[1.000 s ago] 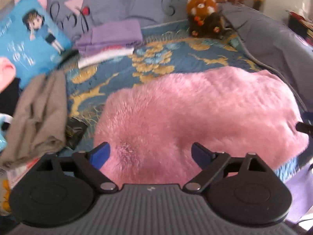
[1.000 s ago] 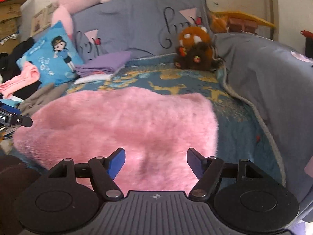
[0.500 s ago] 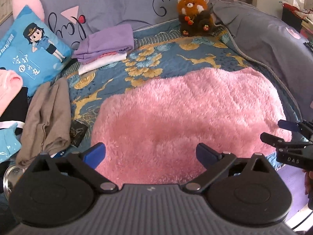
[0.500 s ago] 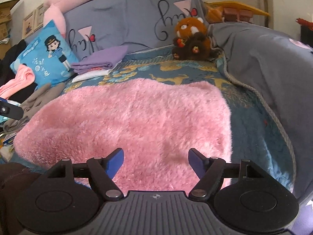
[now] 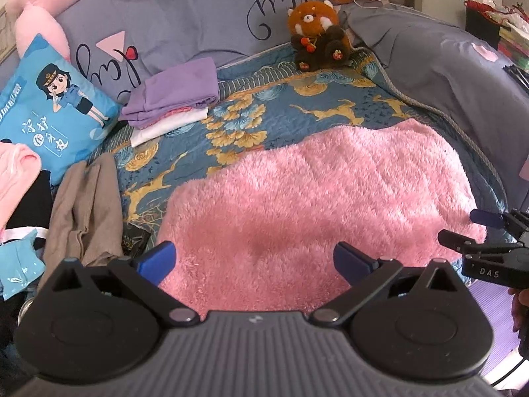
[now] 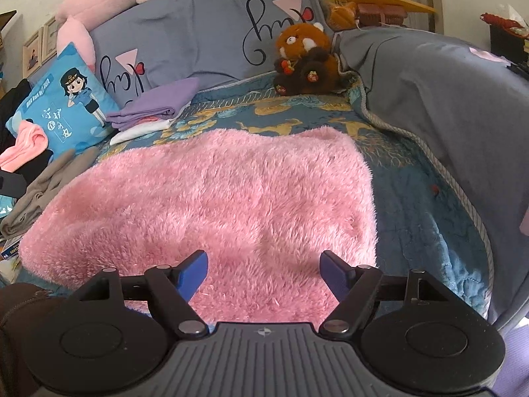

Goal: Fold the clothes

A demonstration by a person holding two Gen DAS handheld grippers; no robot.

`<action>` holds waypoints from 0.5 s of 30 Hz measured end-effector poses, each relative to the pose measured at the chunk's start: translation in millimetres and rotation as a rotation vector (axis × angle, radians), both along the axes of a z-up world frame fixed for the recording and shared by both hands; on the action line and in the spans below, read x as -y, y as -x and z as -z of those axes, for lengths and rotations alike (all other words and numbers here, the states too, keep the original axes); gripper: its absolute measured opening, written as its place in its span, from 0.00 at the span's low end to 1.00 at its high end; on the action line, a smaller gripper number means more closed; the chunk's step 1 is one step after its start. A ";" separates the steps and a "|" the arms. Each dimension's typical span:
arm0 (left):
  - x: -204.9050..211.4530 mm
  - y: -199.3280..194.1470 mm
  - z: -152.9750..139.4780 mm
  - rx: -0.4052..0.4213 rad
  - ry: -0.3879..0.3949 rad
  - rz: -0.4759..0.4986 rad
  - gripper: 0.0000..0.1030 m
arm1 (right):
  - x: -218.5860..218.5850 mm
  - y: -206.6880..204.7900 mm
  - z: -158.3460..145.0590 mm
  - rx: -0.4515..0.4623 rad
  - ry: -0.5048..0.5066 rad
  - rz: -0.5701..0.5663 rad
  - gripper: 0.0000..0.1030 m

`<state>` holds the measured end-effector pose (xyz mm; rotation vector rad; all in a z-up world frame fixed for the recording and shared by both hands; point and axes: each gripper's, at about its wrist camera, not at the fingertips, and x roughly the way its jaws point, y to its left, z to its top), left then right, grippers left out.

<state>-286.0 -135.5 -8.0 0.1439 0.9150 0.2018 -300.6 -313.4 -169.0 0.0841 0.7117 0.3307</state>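
A fluffy pink garment [image 5: 314, 198] lies spread flat on the blue patterned bedspread [image 5: 284, 109]; the right wrist view shows it too [image 6: 215, 205]. My left gripper [image 5: 253, 258] hovers above its near left part, jaws wide open and empty. My right gripper [image 6: 264, 261] hangs over the near right part, open, nothing between its fingers. In the left wrist view the right gripper [image 5: 463, 226] shows at the garment's right edge, open and apart from the fabric.
A folded purple and white pile [image 5: 175, 99] sits at the back left beside a blue cartoon cushion [image 5: 53, 106]. A beige garment [image 5: 86, 205] and other loose clothes lie left. A red panda plush [image 5: 317, 36] sits at the back. A grey quilt [image 6: 446, 106] bounds the right.
My left gripper has lifted up and back from the pink garment and its jaws have spread wider. The right gripper has come into the left wrist view at the right.
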 end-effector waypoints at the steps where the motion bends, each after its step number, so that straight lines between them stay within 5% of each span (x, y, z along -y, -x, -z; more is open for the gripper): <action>1: -0.1 0.4 0.7 -0.002 0.000 0.000 0.99 | 0.0 -0.1 -0.2 0.000 0.000 -0.001 0.72; 10: -4.3 3.2 9.4 -0.019 0.027 -0.012 0.99 | 7.9 3.0 -4.4 0.004 -0.050 0.017 0.72; 12: -13.0 4.9 14.5 -0.019 0.095 -0.028 0.99 | 22.4 5.4 -4.6 0.001 -0.162 0.043 0.72; 15: -52.0 16.4 29.2 -0.013 0.367 -0.136 0.99 | 56.8 10.6 0.4 -0.012 -0.424 0.106 0.73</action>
